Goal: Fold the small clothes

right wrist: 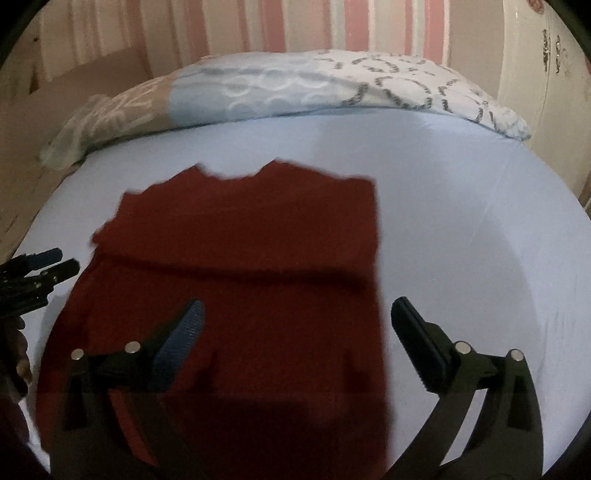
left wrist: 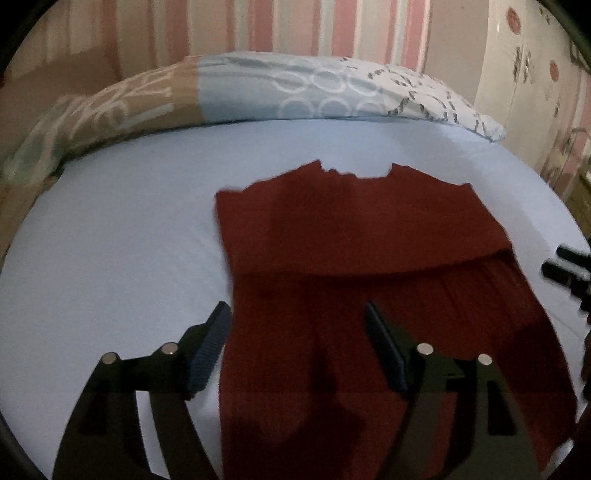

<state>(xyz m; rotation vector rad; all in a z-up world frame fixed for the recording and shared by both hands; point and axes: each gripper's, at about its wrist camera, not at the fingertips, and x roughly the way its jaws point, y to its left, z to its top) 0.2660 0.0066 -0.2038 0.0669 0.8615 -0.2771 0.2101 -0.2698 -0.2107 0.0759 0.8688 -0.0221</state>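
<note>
A dark red knitted garment lies flat on the pale blue bed sheet, with a folded flap across its far half. It also shows in the right wrist view. My left gripper is open and empty, hovering over the garment's near left edge. My right gripper is open and empty, straddling the garment's near right edge. The right gripper's fingers show at the right rim of the left wrist view. The left gripper shows at the left rim of the right wrist view.
A patterned pillow in tan, blue and white lies along the far side of the bed, also in the right wrist view. A pink striped wall is behind it. A wardrobe stands at the right.
</note>
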